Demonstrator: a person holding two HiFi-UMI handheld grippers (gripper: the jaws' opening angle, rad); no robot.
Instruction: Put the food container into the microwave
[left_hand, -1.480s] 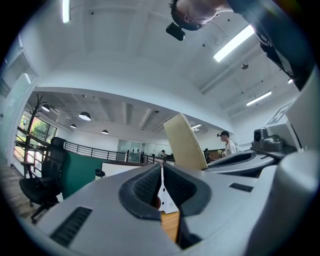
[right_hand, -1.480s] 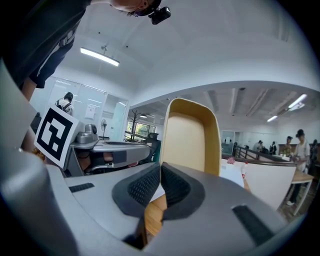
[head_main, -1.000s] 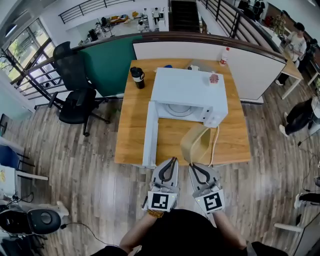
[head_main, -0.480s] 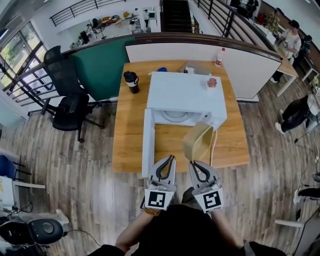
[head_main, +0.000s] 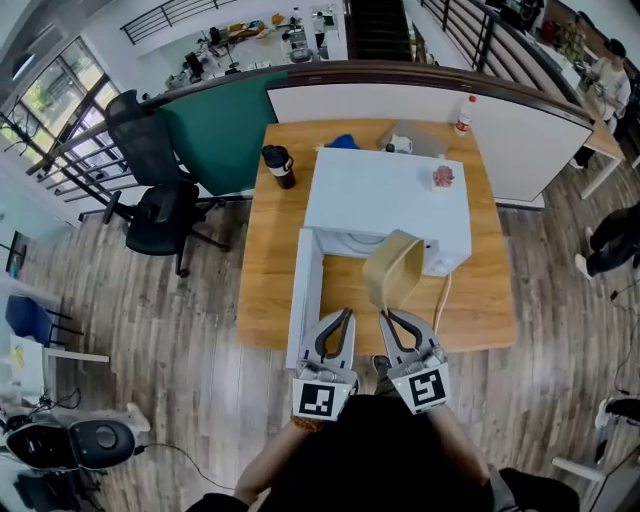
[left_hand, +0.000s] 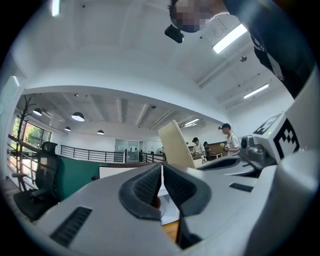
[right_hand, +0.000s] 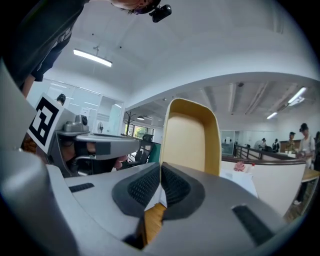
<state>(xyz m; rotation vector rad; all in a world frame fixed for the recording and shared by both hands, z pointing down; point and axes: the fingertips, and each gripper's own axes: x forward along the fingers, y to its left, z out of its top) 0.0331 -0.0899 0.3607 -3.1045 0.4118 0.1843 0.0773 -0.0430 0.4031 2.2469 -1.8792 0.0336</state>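
Note:
The white microwave (head_main: 385, 195) stands on the wooden table (head_main: 268, 270) with its door (head_main: 305, 290) swung open toward me. A tan food container (head_main: 393, 268) hangs tilted on its side just in front of the open cavity. My right gripper (head_main: 384, 314) is shut on its rim. In the right gripper view the container (right_hand: 192, 137) rises above the closed jaws (right_hand: 161, 169). My left gripper (head_main: 347, 313) is shut and empty, beside the right one, over the door's near end. The left gripper view shows the container (left_hand: 176, 145) to the right of its jaws (left_hand: 162, 169).
A black mug (head_main: 279, 162) stands left of the microwave. A pink object (head_main: 443, 177) lies on the microwave top, and a bottle (head_main: 462, 112) and a blue item (head_main: 341, 142) sit behind it. A cable (head_main: 440, 295) runs down the right side. An office chair (head_main: 160, 210) stands at the left.
Both grippers have moved forward toward the microwave. The container has travelled with the right gripper and now hangs right at the cavity opening.

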